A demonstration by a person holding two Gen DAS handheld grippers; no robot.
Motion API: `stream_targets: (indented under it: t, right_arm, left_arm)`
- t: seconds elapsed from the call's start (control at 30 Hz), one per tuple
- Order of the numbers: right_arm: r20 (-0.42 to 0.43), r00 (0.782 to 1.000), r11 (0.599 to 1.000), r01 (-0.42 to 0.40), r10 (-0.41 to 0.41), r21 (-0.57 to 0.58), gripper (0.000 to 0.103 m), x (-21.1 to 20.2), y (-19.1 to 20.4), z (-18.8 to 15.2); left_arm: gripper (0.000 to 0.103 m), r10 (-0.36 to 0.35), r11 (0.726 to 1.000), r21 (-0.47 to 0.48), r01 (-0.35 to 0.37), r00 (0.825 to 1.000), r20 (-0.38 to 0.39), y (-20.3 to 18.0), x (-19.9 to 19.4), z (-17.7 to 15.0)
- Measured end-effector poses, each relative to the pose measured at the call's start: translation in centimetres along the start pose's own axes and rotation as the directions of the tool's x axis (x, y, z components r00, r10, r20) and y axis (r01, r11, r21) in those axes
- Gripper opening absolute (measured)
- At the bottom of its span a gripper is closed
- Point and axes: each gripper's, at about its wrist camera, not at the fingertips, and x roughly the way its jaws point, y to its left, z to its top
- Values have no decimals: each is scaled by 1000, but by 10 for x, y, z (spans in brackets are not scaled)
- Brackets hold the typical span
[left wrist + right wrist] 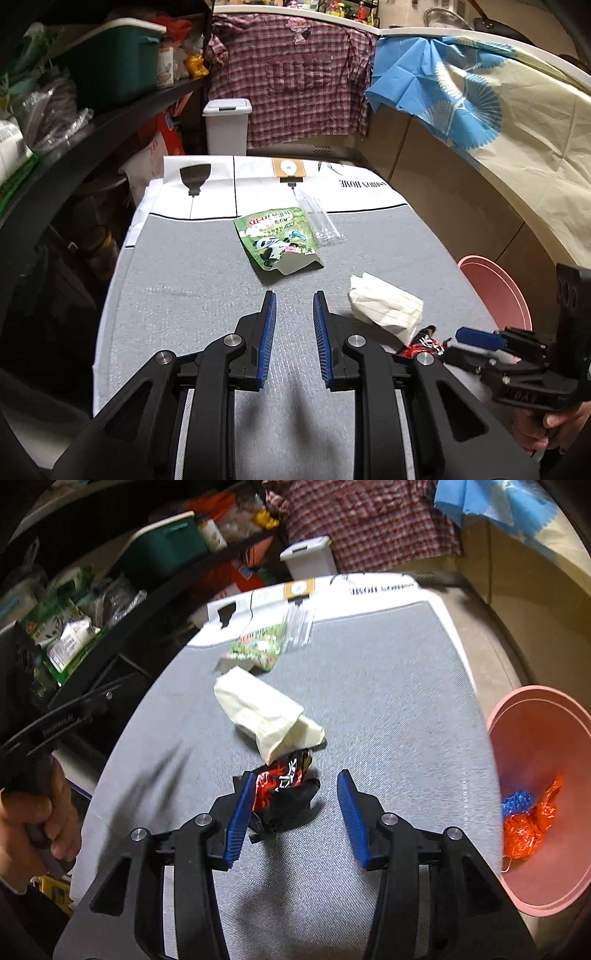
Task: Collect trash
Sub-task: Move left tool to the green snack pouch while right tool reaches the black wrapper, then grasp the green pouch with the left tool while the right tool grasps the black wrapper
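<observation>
A crumpled red-and-black wrapper (286,790) lies on the grey table mat (388,709), between the open fingers of my right gripper (297,781), close to its left pad. A crumpled white paper (264,712) lies just beyond it, touching it. A green panda pouch (279,242) and a clear plastic sleeve (317,218) lie further back. My left gripper (294,301) is open and empty, above the mat left of the white paper (386,306). The right gripper (476,339) also shows in the left wrist view, by the wrapper (421,341).
A pink basin (543,786) with orange and blue bags (528,827) stands right of the table, below its edge. A white lidded bin (226,125) stands behind the table. Black shelves (92,122) with boxes run along the left. Cloths hang over a counter on the right.
</observation>
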Motion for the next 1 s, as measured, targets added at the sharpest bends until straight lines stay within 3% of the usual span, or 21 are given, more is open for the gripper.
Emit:
stream_targets:
  t: [0.17, 0.33, 0.63, 1.0]
  right_arm:
    - [-23, 1000, 1000, -17, 17, 11, 47, 8, -6, -1]
    - [-34, 999, 999, -27, 28, 19, 47, 12, -8, 2]
    - [-61, 997, 999, -45, 44, -6, 38, 19, -4, 5]
    - [-73, 995, 997, -76, 74, -29, 30, 21, 1, 5]
  left_arm:
    - [23, 6, 1000, -6, -6, 1000, -14, 4, 25, 2]
    - [31, 29, 999, -30, -30, 999, -19, 10, 47, 6]
    - [31, 60, 996, -68, -65, 996, -73, 21, 92, 8]
    - [31, 53, 992, -108, -59, 997, -60, 25, 110, 22]
